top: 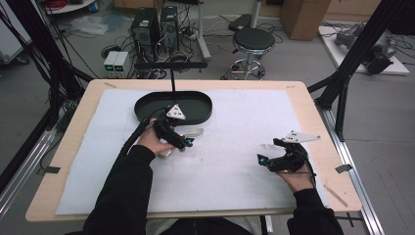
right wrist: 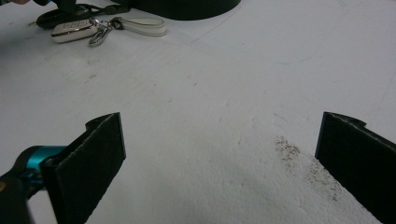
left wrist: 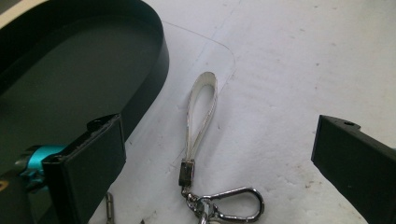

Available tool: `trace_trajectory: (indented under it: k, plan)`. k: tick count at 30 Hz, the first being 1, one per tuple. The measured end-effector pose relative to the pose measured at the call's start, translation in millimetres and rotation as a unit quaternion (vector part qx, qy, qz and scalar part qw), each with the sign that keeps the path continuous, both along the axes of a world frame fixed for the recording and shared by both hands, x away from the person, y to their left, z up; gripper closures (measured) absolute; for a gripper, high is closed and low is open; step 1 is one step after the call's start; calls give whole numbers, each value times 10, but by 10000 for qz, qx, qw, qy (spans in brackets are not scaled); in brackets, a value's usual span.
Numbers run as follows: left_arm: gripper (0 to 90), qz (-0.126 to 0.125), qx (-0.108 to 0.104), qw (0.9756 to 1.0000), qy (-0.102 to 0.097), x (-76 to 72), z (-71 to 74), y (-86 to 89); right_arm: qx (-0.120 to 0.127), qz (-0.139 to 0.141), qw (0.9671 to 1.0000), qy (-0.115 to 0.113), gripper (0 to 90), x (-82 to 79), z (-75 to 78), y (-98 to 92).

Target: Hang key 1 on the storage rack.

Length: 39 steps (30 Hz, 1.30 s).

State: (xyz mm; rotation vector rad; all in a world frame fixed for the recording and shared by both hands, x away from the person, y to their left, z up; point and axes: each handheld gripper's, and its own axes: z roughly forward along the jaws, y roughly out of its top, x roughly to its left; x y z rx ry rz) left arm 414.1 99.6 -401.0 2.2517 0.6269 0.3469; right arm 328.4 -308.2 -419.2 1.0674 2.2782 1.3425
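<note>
Lying flat: we see the key set (right wrist: pixel 100 29) on the white mat (top: pixel 230 161), left of the table's middle and just near of the black tray (top: pixel 195 117).
Strap: the white strap loop (left wrist: pixel 201 112) stretches away from our left gripper's camera, its metal clasp (left wrist: pixel 187 172) at the near end and its rounded end pointing toward the tray.
Hook: a silver snap hook (left wrist: pixel 233 205) hangs off the clasp at the bottom edge of the left gripper view.
Fob: in the right gripper view we make out a silver key fob (right wrist: pixel 72 31) joined to the strap by the hook, far off to the left.
Left gripper: our left gripper (top: pixel 183 142) hovers right over the key set, its jaws spread wide, one on each side of the strap and touching nothing.
Right gripper: our right gripper (top: pixel 266 159) sits low over bare mat at the right, well apart from the key set, jaws wide and holding nothing.
Tray: the oval tray lies beyond the strap, just far and left of it; its inside looks bare where we can see it.
Mat: a patch of dark specks (right wrist: pixel 303 163) marks the mat near the right gripper's right-hand jaw.
Table: the wooden table (top: pixel 313 122) borders the mat on every side.
</note>
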Motion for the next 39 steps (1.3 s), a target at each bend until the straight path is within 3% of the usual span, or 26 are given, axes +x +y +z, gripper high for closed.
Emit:
trace_trajectory:
  k: [3, 6, 14, 23, 27, 28, 31, 34, 39]
  plan:
    - [36, 4, 38, 10000, 55, 31, -41, -38, -15, -3, 10000, -12, 8, -3, -3, -8]
    - [116, -67, 68, 9999, 142, 56, -85, -67, -7, -25, 10000, 31, 8, -11, -6, -18]
    - [159, 5, 187, 9990, 413, 148, -229, -75, -2, -63, 10000, 51, 8, -11, -12, -32]
    - [393, -76, 200, 9981, 584, 194, -301, -71, -9, -50, 10000, 54, 8, -4, -20, -36]
    - [487, 119, 255, 9974, 667, 201, -314, -66, -14, -48, 10000, 53, 8, -3, -21, -35]
    - [553, 222, 385, 9970, 628, 205, -317, -64, -16, -50, 10000, 62, 8, -4, -22, -33]
    - [800, 402, 350, 9963, 678, 233, -308, -35, -67, -57, 10000, 40, 8, -5, -34, -17]
    - [818, 409, 285, 9961, 733, 246, -312, -22, -110, -66, 9999, 52, 8, 0, -40, -12]
    - [820, 286, 341, 9971, 622, 222, -275, -15, -98, -67, 9999, 48, 8, -4, -39, -20]
